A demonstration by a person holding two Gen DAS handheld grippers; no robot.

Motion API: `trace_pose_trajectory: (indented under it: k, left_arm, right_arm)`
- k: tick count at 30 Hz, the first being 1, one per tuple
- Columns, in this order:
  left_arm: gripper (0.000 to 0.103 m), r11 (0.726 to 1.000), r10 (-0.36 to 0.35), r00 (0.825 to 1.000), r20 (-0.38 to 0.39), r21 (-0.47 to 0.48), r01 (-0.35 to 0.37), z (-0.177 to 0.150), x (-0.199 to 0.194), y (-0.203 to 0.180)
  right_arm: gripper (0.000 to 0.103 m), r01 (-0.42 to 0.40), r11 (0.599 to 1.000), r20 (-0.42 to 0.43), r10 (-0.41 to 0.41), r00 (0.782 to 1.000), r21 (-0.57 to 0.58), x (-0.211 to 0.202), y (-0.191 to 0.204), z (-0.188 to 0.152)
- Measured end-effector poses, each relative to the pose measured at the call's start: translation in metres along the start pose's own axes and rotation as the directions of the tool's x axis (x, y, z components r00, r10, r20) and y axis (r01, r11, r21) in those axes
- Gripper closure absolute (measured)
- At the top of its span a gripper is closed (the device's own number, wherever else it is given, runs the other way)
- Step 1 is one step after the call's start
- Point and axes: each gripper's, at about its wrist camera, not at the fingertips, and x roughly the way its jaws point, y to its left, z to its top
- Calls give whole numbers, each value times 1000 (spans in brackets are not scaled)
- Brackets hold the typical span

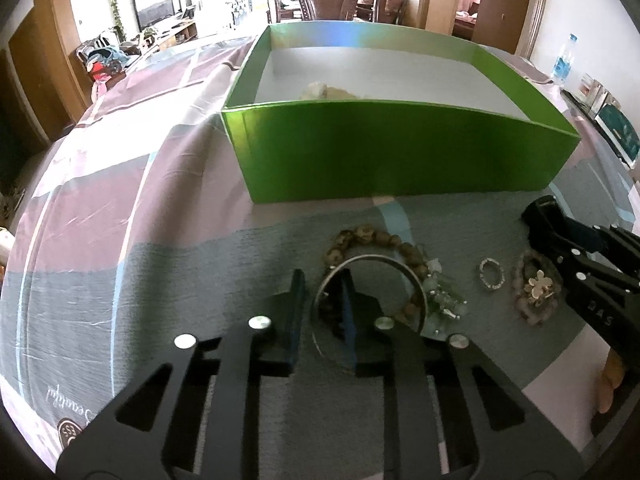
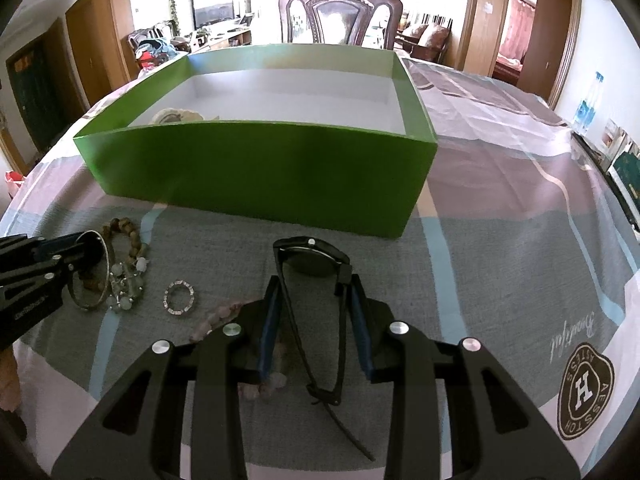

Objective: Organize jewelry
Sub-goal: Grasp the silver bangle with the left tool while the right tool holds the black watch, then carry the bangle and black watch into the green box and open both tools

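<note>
Tongs first. Left gripper (image 1: pixel 322 312): jaws apart, right finger threaded through a silver bangle (image 1: pixel 370 300), which hangs on it; no clamp visible. Right gripper (image 2: pixel 314 320): jaws apart around a black wristwatch (image 2: pixel 316 262), strap sides touching the blue pads (image 2: pixel 269 320); whether it is clamped, cannot tell. On the tablecloth (image 2: pixel 500 240) just past the left gripper: brown bead bracelet (image 1: pixel 372 242), pale green bead bracelet (image 2: pixel 126 284), small crystal ring (image 2: pixel 179 298), pink bead bracelet with gold flower charm (image 1: pixel 538 292). Farther: open green box (image 2: pixel 256 168), a pale item in its left corner. Beyond: carved wooden chair (image 2: pixel 340 12).
</note>
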Motion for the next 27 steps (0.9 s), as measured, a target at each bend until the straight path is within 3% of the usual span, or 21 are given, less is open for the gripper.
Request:
trace_pose_trajectory:
  k: [3,27]
  left_arm:
    - [93,1000,3,1000,0,-5,-3,0,0,0]
    - [95,999,18,998,59,-43,-16,3,-12,7]
  right_arm:
    - [69,2,1000,2,-2,1000,-2,0,0,0]
    - [69,-13,999,19,12,1000,47,-4,-7,3]
